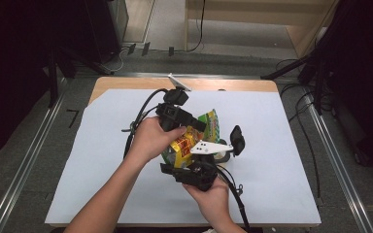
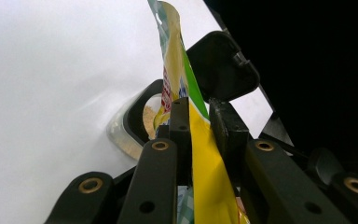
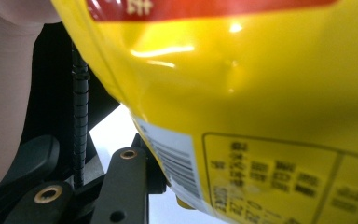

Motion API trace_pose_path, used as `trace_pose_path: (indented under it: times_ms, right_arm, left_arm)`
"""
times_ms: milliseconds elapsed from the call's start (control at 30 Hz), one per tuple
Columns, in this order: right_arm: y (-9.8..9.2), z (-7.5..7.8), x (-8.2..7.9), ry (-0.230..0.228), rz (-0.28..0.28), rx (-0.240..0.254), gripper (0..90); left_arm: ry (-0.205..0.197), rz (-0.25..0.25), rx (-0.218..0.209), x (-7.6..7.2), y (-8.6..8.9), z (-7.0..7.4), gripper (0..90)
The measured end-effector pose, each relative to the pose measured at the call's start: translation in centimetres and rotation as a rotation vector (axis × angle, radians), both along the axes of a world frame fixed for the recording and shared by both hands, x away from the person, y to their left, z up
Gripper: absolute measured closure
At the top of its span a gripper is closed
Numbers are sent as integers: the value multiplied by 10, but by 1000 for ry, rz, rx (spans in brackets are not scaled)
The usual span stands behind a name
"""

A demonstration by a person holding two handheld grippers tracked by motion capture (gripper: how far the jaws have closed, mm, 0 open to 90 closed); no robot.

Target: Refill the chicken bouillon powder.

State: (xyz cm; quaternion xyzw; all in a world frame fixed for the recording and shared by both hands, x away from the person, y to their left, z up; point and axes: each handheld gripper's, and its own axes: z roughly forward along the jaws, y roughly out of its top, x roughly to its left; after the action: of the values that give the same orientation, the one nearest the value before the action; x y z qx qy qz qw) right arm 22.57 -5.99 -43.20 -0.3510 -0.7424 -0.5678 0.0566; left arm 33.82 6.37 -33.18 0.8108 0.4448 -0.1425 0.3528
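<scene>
Left gripper view: left gripper (image 2: 199, 119) fingers pinch the yellow pouch (image 2: 205, 172).

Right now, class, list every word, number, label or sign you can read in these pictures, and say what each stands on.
No text can be quoted with certainty.
Red band on the yellow pouch: white characters, cut off at the picture's top edge, unreadable.
Barcode label on the pouch: bars show, digits too blurred.
Printed table on the pouch: rows of small characters, too blurred.
Pouch front in the high view: colourful print, too small.
</scene>
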Motion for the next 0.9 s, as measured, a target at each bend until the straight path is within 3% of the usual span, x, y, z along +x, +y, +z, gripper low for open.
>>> trace_pose_path:
  times_ms: [367, 900]
  right_arm:
    - [-1, 0, 2, 28, 17, 34, 646]
    - [2, -2, 2, 21, 24, -5, 647]
  left_arm:
    - [11, -8, -3, 0, 4, -3, 768]
    - [2, -4, -57, -2, 10, -11, 759]
